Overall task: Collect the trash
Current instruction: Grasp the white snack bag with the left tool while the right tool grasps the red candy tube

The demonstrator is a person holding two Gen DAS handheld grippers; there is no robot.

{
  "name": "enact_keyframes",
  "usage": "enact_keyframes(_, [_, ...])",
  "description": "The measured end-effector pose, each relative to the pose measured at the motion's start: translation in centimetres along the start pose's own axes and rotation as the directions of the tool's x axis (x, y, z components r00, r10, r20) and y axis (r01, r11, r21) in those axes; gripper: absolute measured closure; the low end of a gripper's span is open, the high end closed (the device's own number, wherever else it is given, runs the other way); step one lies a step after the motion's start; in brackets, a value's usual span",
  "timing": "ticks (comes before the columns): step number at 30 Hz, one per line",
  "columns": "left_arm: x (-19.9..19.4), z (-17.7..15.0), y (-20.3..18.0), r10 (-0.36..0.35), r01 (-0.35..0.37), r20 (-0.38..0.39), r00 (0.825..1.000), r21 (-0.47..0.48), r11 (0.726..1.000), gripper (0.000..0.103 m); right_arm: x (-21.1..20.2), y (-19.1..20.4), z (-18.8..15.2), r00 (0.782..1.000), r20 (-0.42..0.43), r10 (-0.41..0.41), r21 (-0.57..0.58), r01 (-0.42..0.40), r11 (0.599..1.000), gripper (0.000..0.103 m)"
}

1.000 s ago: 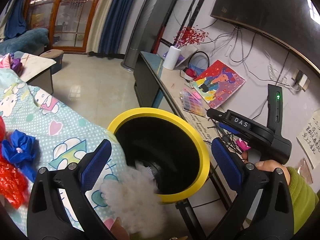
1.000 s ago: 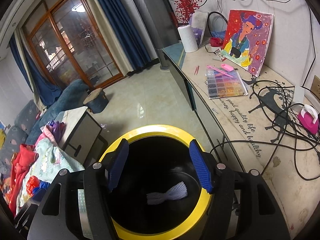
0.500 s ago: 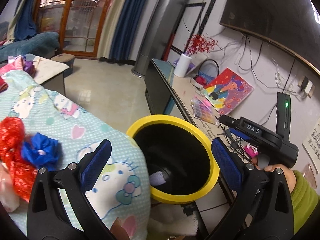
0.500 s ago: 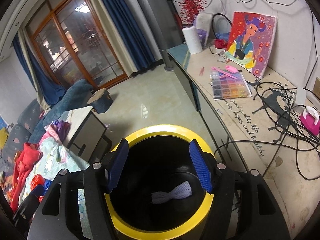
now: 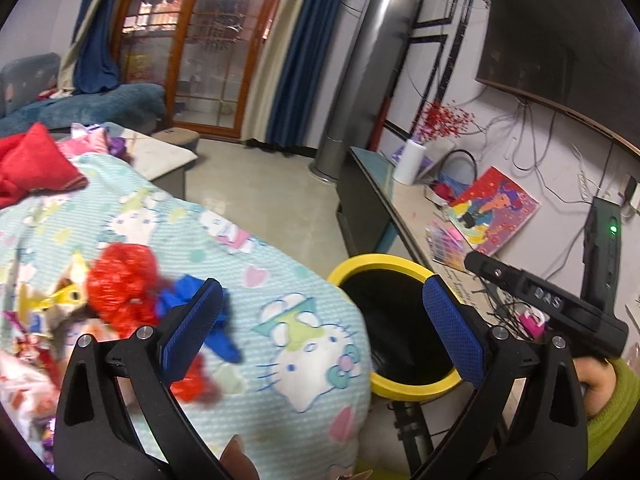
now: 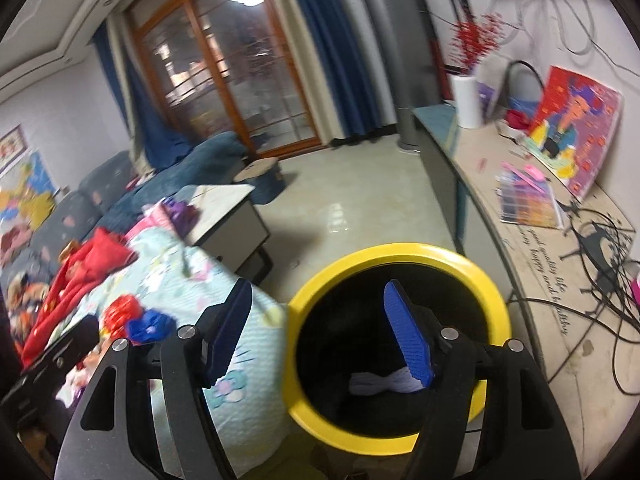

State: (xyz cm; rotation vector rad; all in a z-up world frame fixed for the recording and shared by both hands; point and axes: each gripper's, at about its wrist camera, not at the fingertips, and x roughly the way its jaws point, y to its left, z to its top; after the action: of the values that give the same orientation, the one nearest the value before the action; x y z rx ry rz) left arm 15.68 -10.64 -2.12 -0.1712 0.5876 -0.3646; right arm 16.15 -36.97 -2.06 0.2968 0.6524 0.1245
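The left gripper (image 5: 322, 320) has two black plastic arms tipped with blue, cross-hatched rubber fingers (image 5: 192, 324), spread wide with nothing between them. Just behind its left finger lie two crinkled scraps on a soft, waffle-textured quilt (image 5: 280, 292) printed with cartoon cats and hearts: one red foil wad (image 5: 120, 280) and one blue wad (image 5: 188, 300), touching each other. Beyond its right finger stands one round bin (image 5: 400, 390), black inside with a smooth yellow rim, pressed against the quilt's edge. The right gripper (image 6: 320, 332) is over that bin (image 6: 400, 250); its jaws are opening and nothing sits between them. Below its right finger, on the bin's dark floor, lies one pale, pleated, bow-shaped piece of paper (image 6: 376, 384), partly hidden by the finger. To the right of both grippers runs a long beige bench (image 6: 532, 248) strewn with black cables, and one bright painting (image 6: 576, 128) leans on the wall.
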Motion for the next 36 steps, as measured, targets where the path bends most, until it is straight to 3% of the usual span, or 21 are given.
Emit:
enact_keyframes(14, [-4.5, 0.5, 5.6, 0.148, -0.142, 0.065, 0.987, -0.082, 0.986, 0.011, -0.3, 8.7, -2.9, 0.983, -0.07, 0.167, -0.187, -0.178, 0.966, 0.033])
enact_keyframes(26, [-9.0, -0.5, 12.6, 0.273, -0.25, 0.072, 0.959, -0.229, 0.941, 0.011, -0.4, 14.7, -6.4, 0.948, -0.171, 0.267, -0.297, -0.308, 0.904, 0.033])
enact_keyframes(31, [-10.6, -1.1, 15.2, 0.309, -0.281, 0.06, 0.949, -0.281, 0.918, 0.011, -0.3, 17.7, -7.8, 0.912, -0.247, 0.328, -0.343, -0.399, 0.85, 0.033])
enact_keyframes(36, [-11.5, -2.2, 17.4, 0.327, -0.3, 0.026, 0.945, -0.336, 0.893, 0.011, 0.1, 21.6, -10.2, 0.855, -0.356, 0.378, -0.401, -0.505, 0.765, 0.033])
